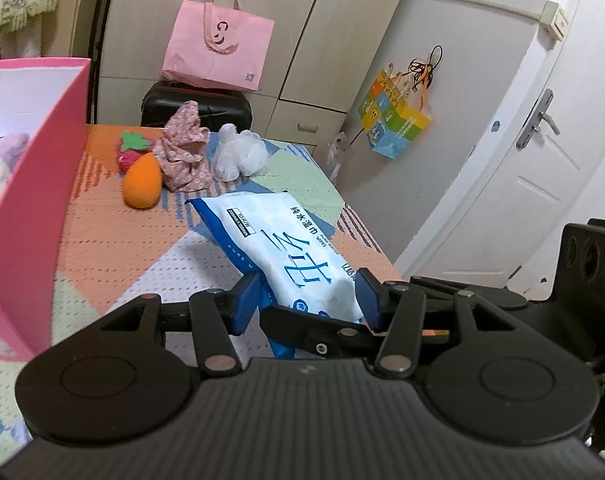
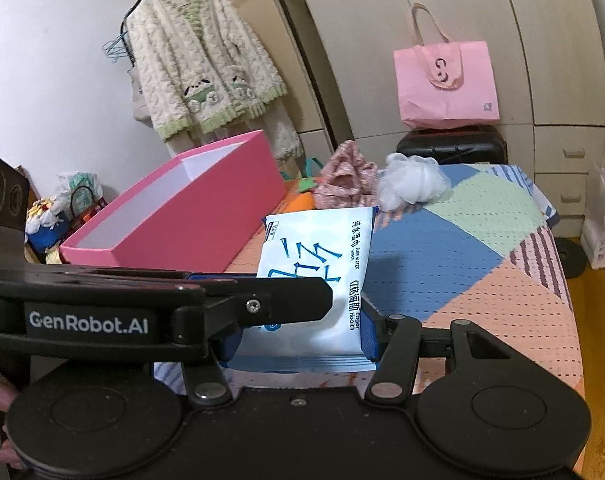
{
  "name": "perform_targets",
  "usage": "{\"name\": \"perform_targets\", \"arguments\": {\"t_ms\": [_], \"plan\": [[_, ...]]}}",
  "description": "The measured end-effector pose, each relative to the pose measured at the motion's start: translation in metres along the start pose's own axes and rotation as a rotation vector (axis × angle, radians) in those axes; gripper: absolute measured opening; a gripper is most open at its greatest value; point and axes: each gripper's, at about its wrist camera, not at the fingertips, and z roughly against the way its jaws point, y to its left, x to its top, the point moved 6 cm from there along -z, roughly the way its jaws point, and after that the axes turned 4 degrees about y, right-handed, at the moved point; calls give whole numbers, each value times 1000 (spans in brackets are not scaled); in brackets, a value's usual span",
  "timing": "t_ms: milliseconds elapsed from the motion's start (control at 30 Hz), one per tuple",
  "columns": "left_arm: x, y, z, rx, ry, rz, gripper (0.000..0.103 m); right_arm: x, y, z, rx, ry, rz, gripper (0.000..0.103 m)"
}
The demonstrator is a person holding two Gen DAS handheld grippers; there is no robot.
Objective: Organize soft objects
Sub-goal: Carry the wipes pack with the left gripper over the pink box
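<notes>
Pink box blocks left; right clear.

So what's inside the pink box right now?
The left wrist view shows something pale and fluffy, white and lilac, inside the pink box. Its near wall hides the rest. The right wrist view shows only bare white inner walls.

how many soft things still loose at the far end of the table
4: strawberry plush, orange carrot plush, floral cloth, white mesh pouf, all clustered together; others may hide behind them.

Both wrist cameras sit close behind their jaws and look slightly down along the counter, the left view angled toward the door, the right toward the hanging cardigan, sharing the wipes pack, pink box and wardrobe
</notes>
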Motion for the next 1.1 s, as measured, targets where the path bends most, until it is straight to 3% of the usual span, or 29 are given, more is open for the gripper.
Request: {"name": "perform_targets", "arguments": {"t_ms": [167,300,667,1100], "plan": [[-3,7,22,-8,0,19,50,1,21,5,26,23,3,63],[-1,14,43,12,-48,17,51,6,43,7,72,36,28,65],[23,35,108,57,-163,7,51,44,108,16,101,-20,208,63],[33,96,155,139,-225,65,52,63,180,-18,214,-4,322,67]]}}
